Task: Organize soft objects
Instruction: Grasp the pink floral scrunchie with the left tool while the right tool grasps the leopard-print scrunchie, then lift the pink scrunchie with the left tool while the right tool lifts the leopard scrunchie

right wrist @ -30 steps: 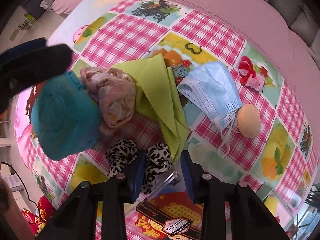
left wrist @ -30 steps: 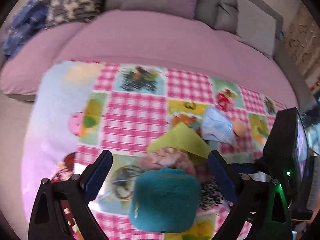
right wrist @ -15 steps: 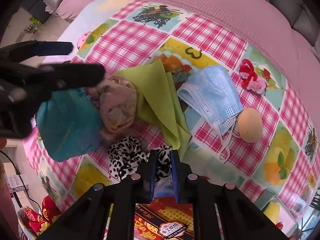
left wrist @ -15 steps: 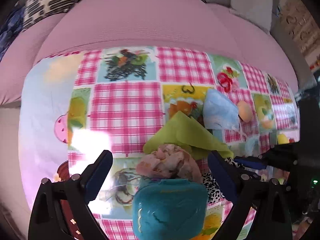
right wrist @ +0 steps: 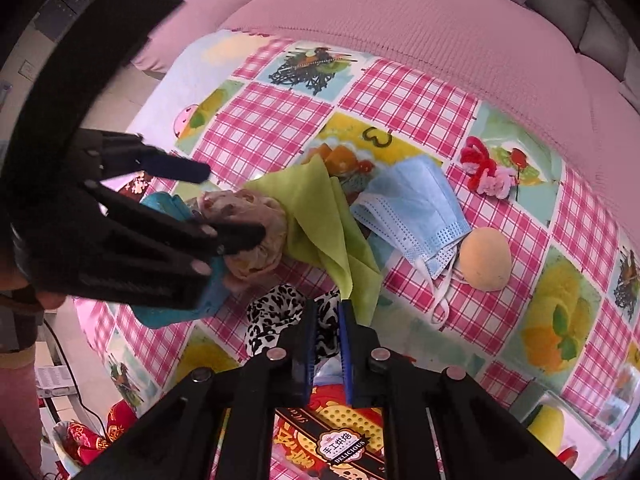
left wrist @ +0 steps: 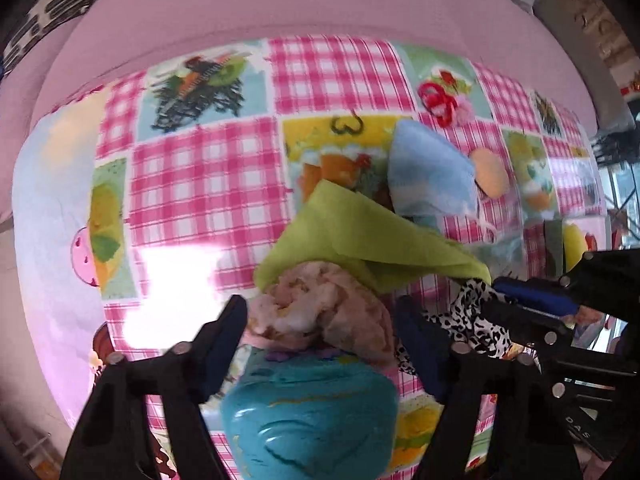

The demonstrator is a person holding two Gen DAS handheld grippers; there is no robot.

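A crumpled beige-pink cloth [left wrist: 320, 308] lies against a teal plush piece [left wrist: 312, 412] on the checked tablecloth [left wrist: 208, 184]. My left gripper [left wrist: 320, 320] points down over it, jaws closing, the cloth between the fingers, with one finger still clear of it in the right wrist view. My right gripper [right wrist: 327, 316] is shut on a leopard-print fabric piece [right wrist: 276, 312], also seen in the left wrist view as the leopard-print piece [left wrist: 472, 312]. A green cloth [right wrist: 320, 220], a blue face mask [right wrist: 412, 208], a tan puff [right wrist: 484, 258] and a red-pink bow [right wrist: 486, 172] lie beyond.
A red snack box [right wrist: 332, 432] sits under my right gripper at the table's near edge. A clear container [right wrist: 560, 432] with something yellow stands at the near right. A pink sofa [right wrist: 400, 12] runs behind the table. A person's sleeve [right wrist: 16, 320] is at the left.
My left gripper came down around the beige-pink cloth and its jaws narrowed. My right gripper shut on the leopard-print fabric and rose a little with it.
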